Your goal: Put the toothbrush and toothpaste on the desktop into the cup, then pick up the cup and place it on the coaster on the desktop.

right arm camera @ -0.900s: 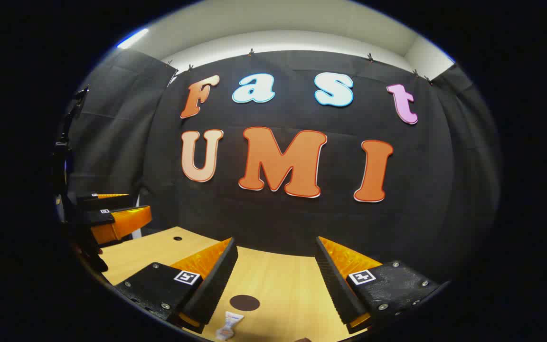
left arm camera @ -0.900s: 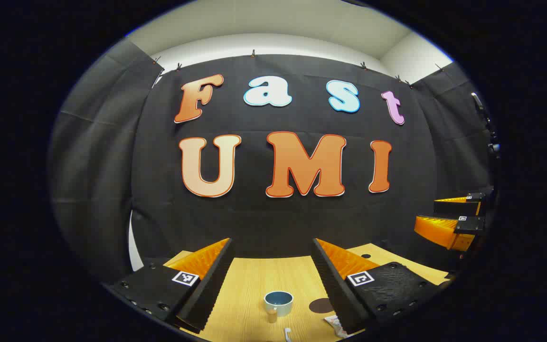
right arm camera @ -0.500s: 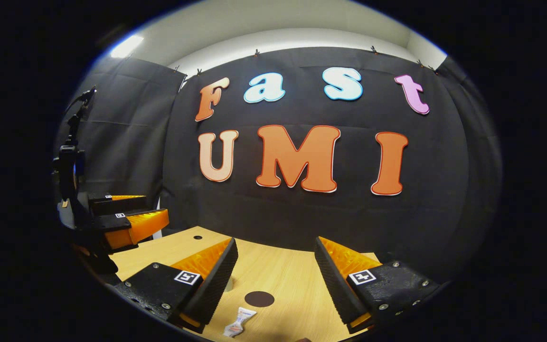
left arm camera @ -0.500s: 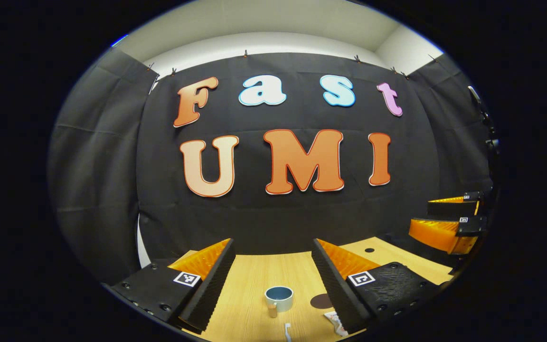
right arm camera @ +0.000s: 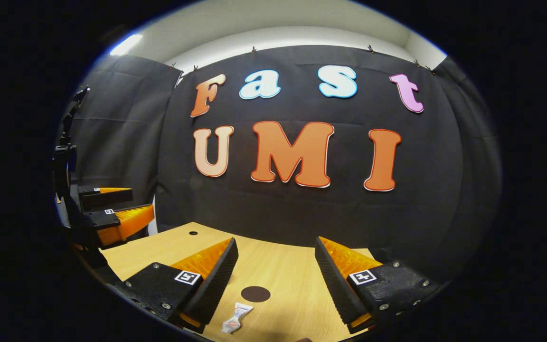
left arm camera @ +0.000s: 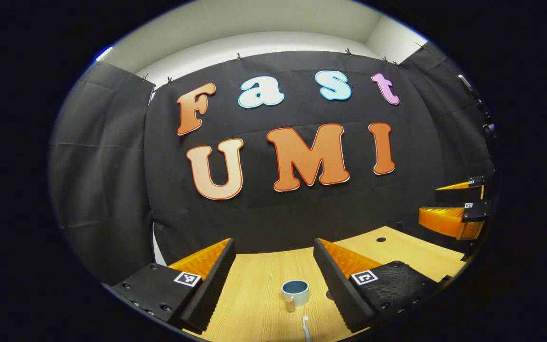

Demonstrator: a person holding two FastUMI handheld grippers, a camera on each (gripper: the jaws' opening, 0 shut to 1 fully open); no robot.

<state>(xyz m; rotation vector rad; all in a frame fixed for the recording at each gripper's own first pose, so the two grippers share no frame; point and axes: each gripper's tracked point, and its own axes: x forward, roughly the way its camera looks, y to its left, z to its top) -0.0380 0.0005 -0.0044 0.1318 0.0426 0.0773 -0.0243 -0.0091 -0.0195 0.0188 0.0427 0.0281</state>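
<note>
While both grippers hang above the desk (left arm camera: 259, 285) with fingers spread wide and nothing between them, every step of the task remains undone. From the left gripper (left arm camera: 273, 280), the cup (left arm camera: 295, 291) stands empty on the wood, the toothbrush (left arm camera: 306, 327) lying just in front of it. From the right gripper (right arm camera: 276, 280), the toothpaste (right arm camera: 235, 317) lies flat just beside the dark round coaster (right arm camera: 255, 294), which is bare.
</note>
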